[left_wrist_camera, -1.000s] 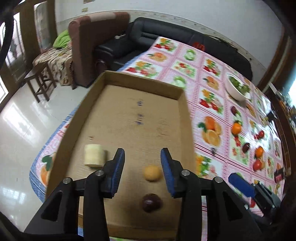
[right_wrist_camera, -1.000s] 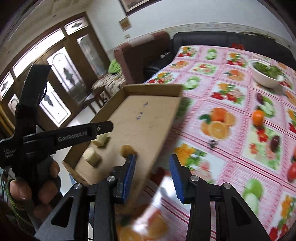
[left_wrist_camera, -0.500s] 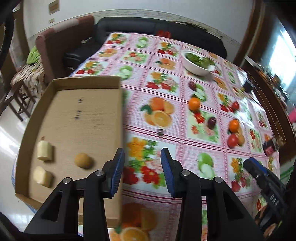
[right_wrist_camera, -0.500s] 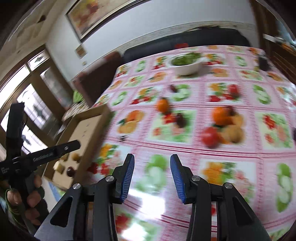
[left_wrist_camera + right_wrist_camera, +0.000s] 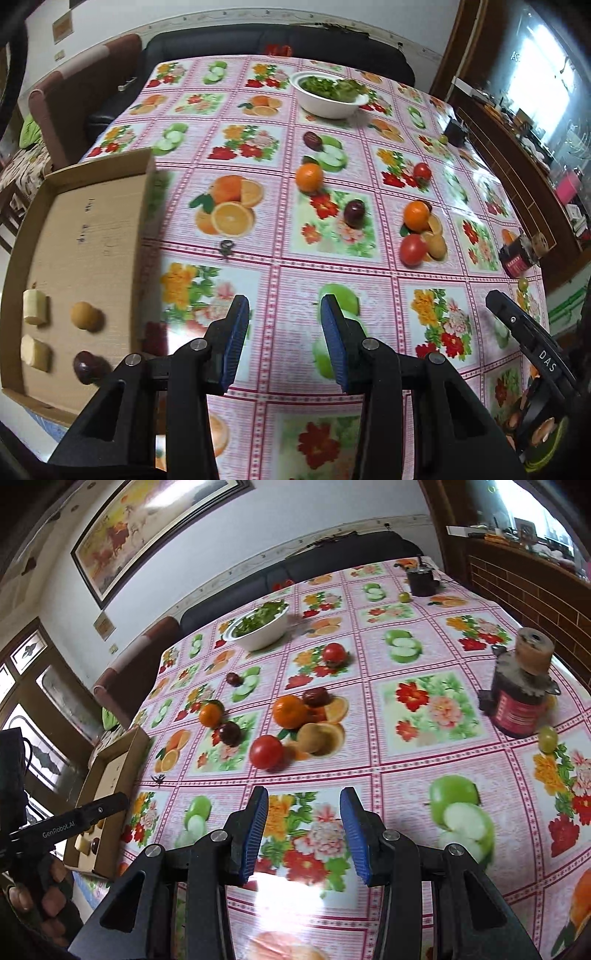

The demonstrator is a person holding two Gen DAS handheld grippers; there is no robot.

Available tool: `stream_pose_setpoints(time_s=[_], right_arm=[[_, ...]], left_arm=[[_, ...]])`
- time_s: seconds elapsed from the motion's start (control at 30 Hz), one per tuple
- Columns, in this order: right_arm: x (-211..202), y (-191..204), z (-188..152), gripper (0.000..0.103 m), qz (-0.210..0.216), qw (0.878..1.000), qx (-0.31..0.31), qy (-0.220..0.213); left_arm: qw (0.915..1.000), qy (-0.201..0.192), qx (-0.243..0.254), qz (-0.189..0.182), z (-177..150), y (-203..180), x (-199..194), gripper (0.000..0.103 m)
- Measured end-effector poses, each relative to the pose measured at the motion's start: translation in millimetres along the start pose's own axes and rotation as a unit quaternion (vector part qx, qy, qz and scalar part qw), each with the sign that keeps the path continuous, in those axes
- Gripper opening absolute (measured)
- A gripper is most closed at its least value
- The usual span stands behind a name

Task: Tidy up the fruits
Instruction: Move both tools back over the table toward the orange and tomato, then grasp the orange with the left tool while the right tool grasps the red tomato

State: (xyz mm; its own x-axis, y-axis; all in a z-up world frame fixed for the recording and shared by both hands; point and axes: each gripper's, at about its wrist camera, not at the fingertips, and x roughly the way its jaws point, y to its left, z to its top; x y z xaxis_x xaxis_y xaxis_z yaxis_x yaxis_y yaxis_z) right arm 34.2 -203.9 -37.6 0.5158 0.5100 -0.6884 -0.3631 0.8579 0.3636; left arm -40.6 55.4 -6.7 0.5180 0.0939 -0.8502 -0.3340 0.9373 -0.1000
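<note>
My left gripper (image 5: 284, 325) is open and empty above the fruit-print tablecloth, just right of the cardboard tray (image 5: 88, 206). The tray holds two pale chunks (image 5: 35, 306), a tan round fruit (image 5: 84, 314) and a dark plum (image 5: 84, 365). My right gripper (image 5: 303, 812) is also open and empty, pointing at a cluster a little ahead: a tomato (image 5: 266, 751), an orange (image 5: 290, 710), a tan fruit (image 5: 314, 736) and a dark date (image 5: 316, 697). Another orange (image 5: 211, 713) and a plum (image 5: 229, 733) lie further left.
A white bowl of greens (image 5: 258, 627) stands at the back. A red jar (image 5: 521, 698) with a small green fruit (image 5: 547, 738) beside it sits at the right. A second dark jar (image 5: 421, 579) stands far back. Sofa and armchair border the table's far side.
Both grippers have swung right, away from the cardboard tray and over the tablecloth. The tray now lies at the left of both views and the loose fruit ahead. Jaws look unchanged.
</note>
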Motion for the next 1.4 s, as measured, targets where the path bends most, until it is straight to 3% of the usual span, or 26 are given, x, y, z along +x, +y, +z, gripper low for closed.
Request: stream_pose_setpoints(time_s=[0.6, 0.7, 0.77, 0.97, 1.2, 1.27, 1.4], right_arm=[[21, -3, 21, 0.045, -0.011, 1.000, -0.007, 0.003], [33, -4, 36, 0.049, -0.020, 1.000, -0.010, 0.001], [41, -7, 49, 0.054, -0.028, 1.000, -0.009, -0.002], [75, -15, 94, 0.056, -0.059, 0.998, -0.013, -0.011], [129, -11, 135, 0.060, -0.085, 0.996, -0.022, 0.012], [144, -8, 142, 0.061, -0.087, 0.996, -0.028, 0.018], [166, -7, 149, 0.061, -0.099, 0.994, -0.033, 0.030]], left_arm=[[0.9998, 0.001, -0.021, 0.006, 30, 1, 26, 0.038], [0.9996, 0.000, -0.028, 0.004, 45, 2, 37, 0.039], [0.9995, -0.001, -0.028, 0.012, 56, 0, 48, 0.049], [0.9994, 0.004, -0.032, 0.015, 91, -5, 83, 0.049], [0.9994, 0.020, -0.019, 0.020, 113, -12, 114, 0.049], [0.9994, 0.018, -0.020, 0.020, 116, -12, 122, 0.060], [0.9997, 0.017, -0.014, 0.010, 121, -16, 132, 0.064]])
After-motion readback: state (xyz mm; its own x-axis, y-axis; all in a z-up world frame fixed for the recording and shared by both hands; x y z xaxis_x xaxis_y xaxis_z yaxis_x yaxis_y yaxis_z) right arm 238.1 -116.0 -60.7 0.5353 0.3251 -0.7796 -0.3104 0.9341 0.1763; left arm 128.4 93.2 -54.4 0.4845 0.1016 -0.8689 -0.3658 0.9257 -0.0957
